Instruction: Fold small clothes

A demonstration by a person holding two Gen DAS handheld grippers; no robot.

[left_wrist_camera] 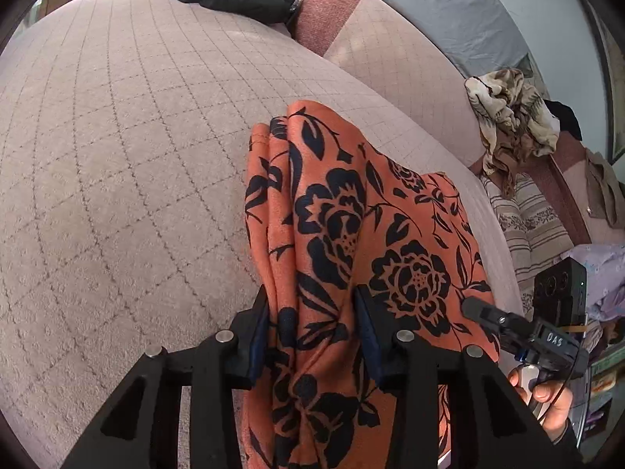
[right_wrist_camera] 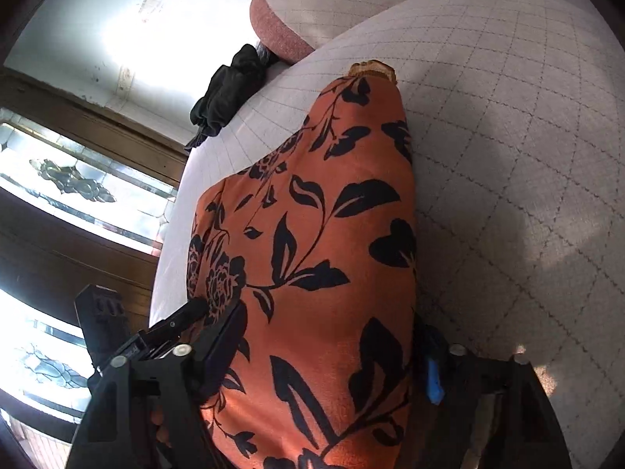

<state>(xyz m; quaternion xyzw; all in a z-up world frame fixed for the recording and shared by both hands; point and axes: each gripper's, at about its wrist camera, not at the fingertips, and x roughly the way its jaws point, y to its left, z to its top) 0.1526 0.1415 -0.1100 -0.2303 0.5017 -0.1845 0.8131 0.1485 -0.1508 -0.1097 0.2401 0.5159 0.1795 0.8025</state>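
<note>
Between my left gripper's [left_wrist_camera: 312,332] jaws, bunched folds of the orange floral cloth [left_wrist_camera: 332,234] are pinched, and my right gripper [right_wrist_camera: 332,355] clamps its other edge, so I judge it hangs taut for laying onto the quilted cushion [left_wrist_camera: 117,156] ahead.

Quilted pinkish sofa seat [left_wrist_camera: 117,156], terracotta cushion edge [left_wrist_camera: 324,11], striped pillow [left_wrist_camera: 535,226], leaded glass window [right_wrist_camera: 78,183] in dark wood frame, pale wall [right_wrist_camera: 117,19]
</note>
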